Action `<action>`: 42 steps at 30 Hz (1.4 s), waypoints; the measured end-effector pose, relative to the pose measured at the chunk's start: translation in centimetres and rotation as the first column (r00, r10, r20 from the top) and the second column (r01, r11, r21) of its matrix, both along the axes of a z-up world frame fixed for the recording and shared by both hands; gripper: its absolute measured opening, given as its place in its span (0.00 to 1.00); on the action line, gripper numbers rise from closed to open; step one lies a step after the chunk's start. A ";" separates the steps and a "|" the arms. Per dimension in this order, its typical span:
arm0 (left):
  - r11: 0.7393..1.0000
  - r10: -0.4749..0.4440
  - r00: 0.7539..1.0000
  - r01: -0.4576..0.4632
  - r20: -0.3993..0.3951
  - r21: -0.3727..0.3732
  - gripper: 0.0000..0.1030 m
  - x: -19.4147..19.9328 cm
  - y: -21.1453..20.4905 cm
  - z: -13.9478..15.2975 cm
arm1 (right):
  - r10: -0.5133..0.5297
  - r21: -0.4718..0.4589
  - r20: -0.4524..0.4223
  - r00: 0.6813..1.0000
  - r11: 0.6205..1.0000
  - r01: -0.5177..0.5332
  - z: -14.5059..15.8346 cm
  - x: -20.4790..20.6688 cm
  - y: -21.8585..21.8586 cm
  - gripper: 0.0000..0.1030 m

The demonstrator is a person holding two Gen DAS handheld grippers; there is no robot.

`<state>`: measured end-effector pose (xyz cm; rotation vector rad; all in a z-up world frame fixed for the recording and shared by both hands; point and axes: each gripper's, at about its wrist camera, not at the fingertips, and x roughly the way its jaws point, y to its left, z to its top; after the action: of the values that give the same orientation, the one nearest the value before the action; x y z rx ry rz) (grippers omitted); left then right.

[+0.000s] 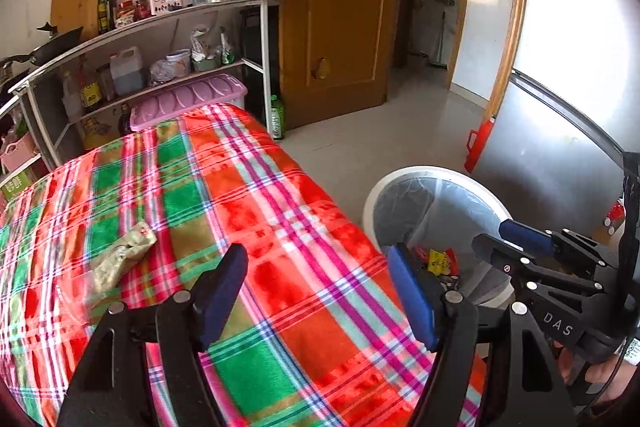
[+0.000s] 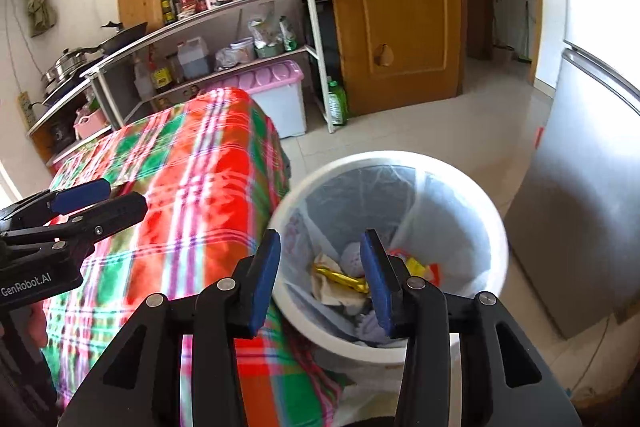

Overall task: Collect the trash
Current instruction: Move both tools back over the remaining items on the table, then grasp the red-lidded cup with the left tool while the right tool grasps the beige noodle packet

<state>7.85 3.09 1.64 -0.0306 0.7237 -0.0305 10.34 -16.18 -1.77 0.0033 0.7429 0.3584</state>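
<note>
Left gripper (image 1: 316, 297) stood open and empty above the plaid cloth (image 1: 248, 211). Right gripper (image 2: 320, 281) was open too, nothing between its pads, poised over the white bin (image 2: 472, 195). Wrappers (image 2: 340, 277) lay in the bin's bottom. One crumpled wrapper (image 1: 120, 257) remained on the cloth, left of the left gripper.

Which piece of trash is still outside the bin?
The crumpled gold wrapper, lying alone on the plaid cloth ahead of the left gripper. The yellow and red wrappers and paper scraps are already inside the white bin.
</note>
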 end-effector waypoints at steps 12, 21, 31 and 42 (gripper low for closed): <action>0.974 0.228 0.973 -0.229 0.016 0.002 0.75 -3.9 10.8 -0.2 | 0.149 -0.005 0.004 0.989 0.989 -0.149 0.8 0.0 8.4 0.50; 0.944 0.330 0.944 -0.330 0.008 -0.013 0.76 -6.0 17.2 -0.9 | 0.243 -0.002 -0.027 0.970 0.970 -0.243 0.5 0.9 14.6 0.50; 0.943 0.320 0.945 -0.325 -0.071 -0.070 0.78 -5.5 20.4 -3.0 | 0.289 0.003 -0.060 0.956 0.957 -0.289 -0.1 2.2 18.9 0.50; 0.945 0.298 0.948 -0.310 -0.110 -0.107 0.78 -3.3 21.9 -4.7 | 0.356 0.020 -0.110 0.928 0.934 -0.356 -1.6 4.3 23.8 0.50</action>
<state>4.55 24.97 -3.01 -0.2634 0.8031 0.2243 14.67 7.60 -3.41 -0.1145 0.8563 0.7103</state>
